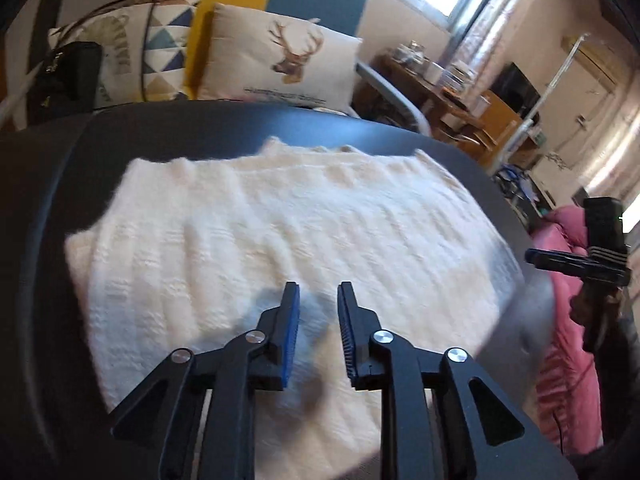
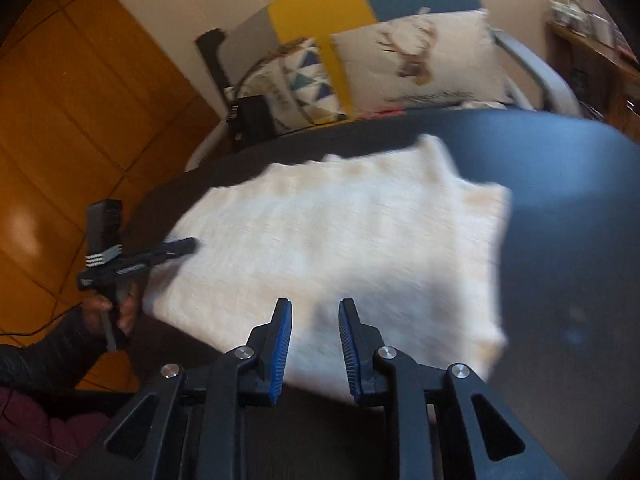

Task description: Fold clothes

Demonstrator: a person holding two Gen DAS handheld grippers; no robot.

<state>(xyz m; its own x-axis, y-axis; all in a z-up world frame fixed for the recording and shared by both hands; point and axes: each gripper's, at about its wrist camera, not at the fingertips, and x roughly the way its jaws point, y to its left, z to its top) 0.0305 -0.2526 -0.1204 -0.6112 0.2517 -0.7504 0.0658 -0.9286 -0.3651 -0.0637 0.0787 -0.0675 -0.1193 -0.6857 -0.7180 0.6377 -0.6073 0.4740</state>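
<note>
Cream knitted garment (image 1: 280, 232) lies flat on the dark worktop (image 1: 460, 160), long axis running left to right. Left hand-held gripper (image 1: 318, 292) hovers over its near edge, jaws parted, empty; right hand-held gripper (image 2: 314, 306) likewise, equally near.

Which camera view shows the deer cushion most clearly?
The left wrist view: the deer cushion is fairly sharp, with its deer print distinct. The right wrist view also shows the whole cushion, but motion blur softens it.
</note>
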